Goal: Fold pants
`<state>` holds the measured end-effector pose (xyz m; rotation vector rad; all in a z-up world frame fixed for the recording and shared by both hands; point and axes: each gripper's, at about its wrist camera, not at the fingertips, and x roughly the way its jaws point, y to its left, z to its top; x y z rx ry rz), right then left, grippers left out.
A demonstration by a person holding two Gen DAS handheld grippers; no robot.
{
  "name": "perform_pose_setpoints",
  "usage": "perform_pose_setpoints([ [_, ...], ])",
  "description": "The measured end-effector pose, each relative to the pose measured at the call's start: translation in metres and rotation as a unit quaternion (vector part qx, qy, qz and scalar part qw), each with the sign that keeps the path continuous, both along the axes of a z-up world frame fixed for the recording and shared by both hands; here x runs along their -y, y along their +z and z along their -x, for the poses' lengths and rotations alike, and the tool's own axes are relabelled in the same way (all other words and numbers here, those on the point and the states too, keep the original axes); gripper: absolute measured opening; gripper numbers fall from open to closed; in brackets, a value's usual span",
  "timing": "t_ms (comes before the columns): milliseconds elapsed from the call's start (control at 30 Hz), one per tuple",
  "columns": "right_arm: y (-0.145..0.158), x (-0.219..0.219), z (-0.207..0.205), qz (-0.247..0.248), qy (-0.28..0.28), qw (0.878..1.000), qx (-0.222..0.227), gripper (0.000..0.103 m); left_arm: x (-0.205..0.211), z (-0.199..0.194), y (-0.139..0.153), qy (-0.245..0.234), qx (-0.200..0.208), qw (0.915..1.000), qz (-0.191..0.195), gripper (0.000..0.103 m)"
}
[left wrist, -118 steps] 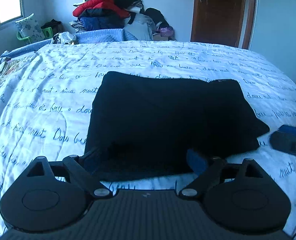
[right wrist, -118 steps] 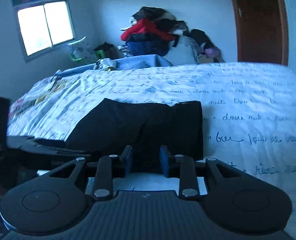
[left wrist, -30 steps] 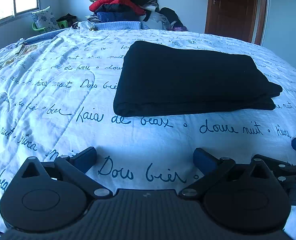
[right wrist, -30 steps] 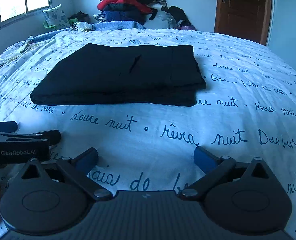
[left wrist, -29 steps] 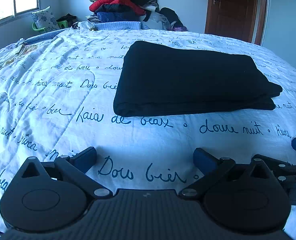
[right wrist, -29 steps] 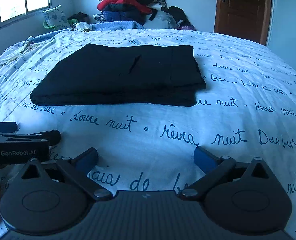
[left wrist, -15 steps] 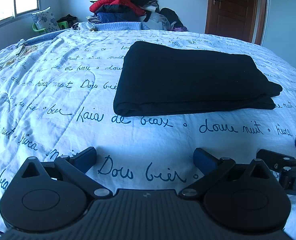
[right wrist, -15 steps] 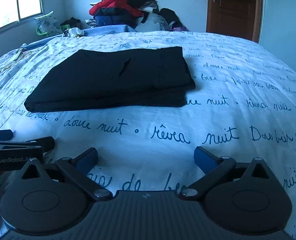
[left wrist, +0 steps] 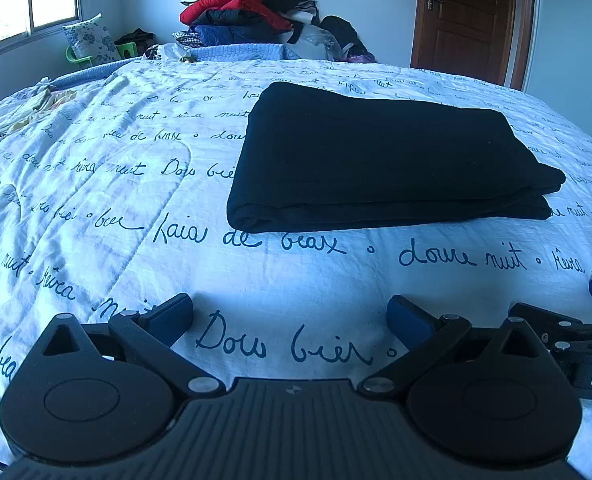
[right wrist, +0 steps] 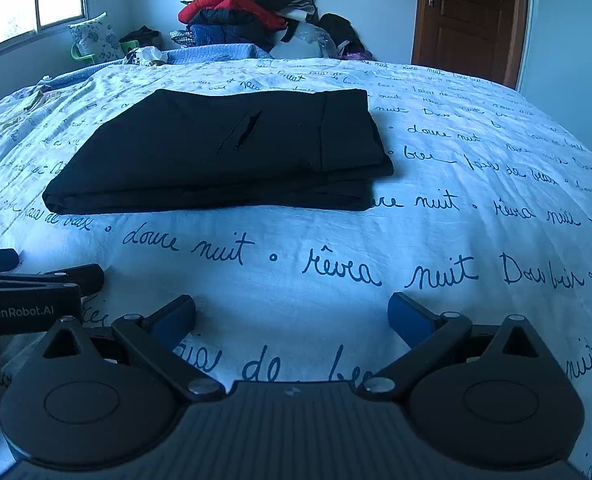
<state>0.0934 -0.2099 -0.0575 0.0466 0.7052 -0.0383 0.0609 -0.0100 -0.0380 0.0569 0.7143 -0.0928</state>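
Note:
Black pants (left wrist: 376, 160) lie folded in a flat rectangle on the bed, also seen in the right wrist view as black pants (right wrist: 223, 152) with a pocket slit on top. My left gripper (left wrist: 289, 314) hovers open over the quilt, well short of the pants' near edge, with nothing between its fingers. Just as far back, my right gripper (right wrist: 291, 314) is open and empty too. Each view catches the other gripper at its side edge.
A white quilt (left wrist: 95, 200) with blue handwriting covers the bed. A heap of clothes (left wrist: 247, 12) is piled beyond the far edge, with a pillow (left wrist: 91, 42) at the back left. A brown door (left wrist: 468, 16) stands shut at the back right.
Since 3.9 s ago both grippers let go of the pants and drew back toward the bed's near side, jaws wide. Over the last second there is only slight drift.

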Motion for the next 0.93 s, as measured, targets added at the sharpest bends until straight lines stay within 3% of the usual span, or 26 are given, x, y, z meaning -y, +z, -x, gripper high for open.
perform_pose_setpoints([
  [933, -0.0007, -0.0037, 0.0023, 0.008, -0.005, 1.0, 0.002, 0.103, -0.0012, 0.0011, 0.0001, 0.001, 0.001, 1.0, 0.003, 0.103],
])
